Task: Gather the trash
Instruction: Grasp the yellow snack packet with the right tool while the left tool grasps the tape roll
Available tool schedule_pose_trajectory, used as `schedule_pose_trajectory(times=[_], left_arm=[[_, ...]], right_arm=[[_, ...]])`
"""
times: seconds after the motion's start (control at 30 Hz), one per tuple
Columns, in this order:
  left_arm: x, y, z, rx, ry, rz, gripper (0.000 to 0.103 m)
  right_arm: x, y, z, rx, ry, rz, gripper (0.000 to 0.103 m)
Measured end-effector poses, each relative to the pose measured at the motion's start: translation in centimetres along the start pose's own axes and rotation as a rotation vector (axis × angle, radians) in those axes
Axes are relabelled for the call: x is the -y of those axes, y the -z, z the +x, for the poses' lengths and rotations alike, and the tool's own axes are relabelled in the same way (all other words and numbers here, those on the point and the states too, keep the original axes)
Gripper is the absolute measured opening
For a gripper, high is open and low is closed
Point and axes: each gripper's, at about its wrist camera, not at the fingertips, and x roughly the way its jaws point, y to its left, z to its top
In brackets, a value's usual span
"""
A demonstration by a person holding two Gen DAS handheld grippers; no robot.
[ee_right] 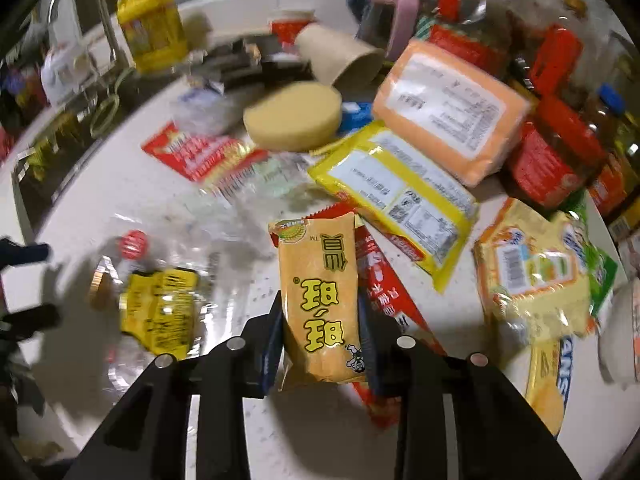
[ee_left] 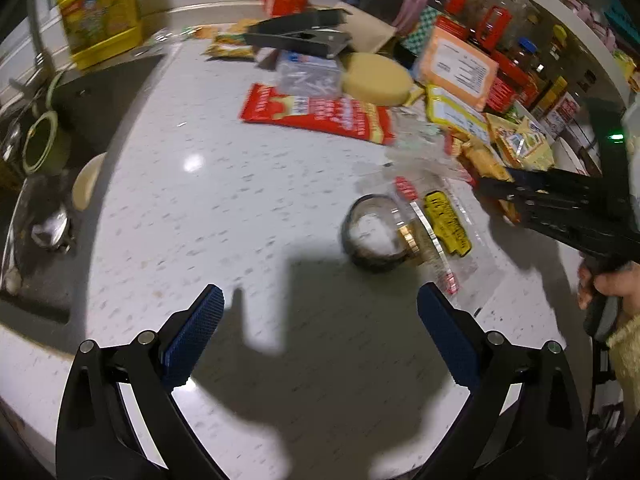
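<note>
My right gripper (ee_right: 320,316) is shut on a yellow-orange snack packet (ee_right: 316,280), pinched between both pads. The packet lies over a red wrapper (ee_right: 384,280) on the white counter (ee_left: 240,200). In the left wrist view the right gripper (ee_left: 496,192) reaches in from the right into the pile of packets. My left gripper (ee_left: 320,320) hangs open over bare counter, blue pads (ee_left: 192,336) wide apart with nothing between them. Just beyond it lies a crumpled clear bag with a yellow label (ee_left: 444,224), also in the right wrist view (ee_right: 160,308), beside a round dark-rimmed dish (ee_left: 372,236).
A flat red wrapper (ee_left: 320,112), a yellow sponge (ee_left: 376,78), an orange pack (ee_right: 452,108), a yellow packet (ee_right: 400,192) and a tipped paper cup (ee_right: 340,60) crowd the far counter. Jars (ee_right: 552,160) stand at the right. A sink with dishes (ee_left: 40,160) and a yellow jug (ee_left: 100,12) are at the left.
</note>
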Motion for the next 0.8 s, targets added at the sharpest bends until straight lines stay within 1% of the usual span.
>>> schedule_pose_trajectory(times=[0.07,0.13,0.23,0.27,0.4,0.47,0.53,0.57,0.6,0.63,0.8], left_arm=[[1.1,-0.3,0.7,0.008,0.001,0.049,0.095],[2.3,-0.7,1.9,0.014,-0.023,0.113,0.095],[3.5,-1.2,3.9,0.000,-0.056,0.187,0.095],[3.7,-1.2,4.1,0.012,-0.069,0.216,0.095],[4.1,-1.4,4.7,0.032,-0.048,0.313,0.094],[4.2,-1.9,4.9,0.044,-0.034,0.344,0.088],[4.5,-2.5,4.6,0.061,-0.013,0.347,0.049],[4.4,-3.0,4.7,0.049,0.017,0.324,0.049],[3.9,-3.4,4.6,0.029,0.097,0.275,0.049],[3.6,-3.5,4.4,0.023,0.130,0.246,0.049],[2.2,-2.5,2.7,0.036,0.193,0.178,0.049]], right_arm=[[0.4,0.7,-2.4,0.054,-0.021,0.058,0.034],[1.1,1.8,-5.2,0.106,-0.049,0.130,0.034],[1.2,3.3,-8.4,0.160,-0.079,0.190,0.034],[1.1,3.3,-8.7,0.170,-0.081,0.201,0.034],[1.3,4.7,-11.0,0.204,-0.112,0.257,0.034],[1.3,5.3,-11.2,0.215,-0.113,0.272,0.034],[1.4,5.4,-11.2,0.216,-0.118,0.281,0.034],[1.3,5.7,-11.4,0.217,-0.122,0.289,0.034],[1.2,5.9,-11.4,0.216,-0.126,0.297,0.034],[1.2,6.1,-11.5,0.216,-0.127,0.310,0.034],[0.4,6.7,-12.1,0.241,-0.155,0.335,0.034]])
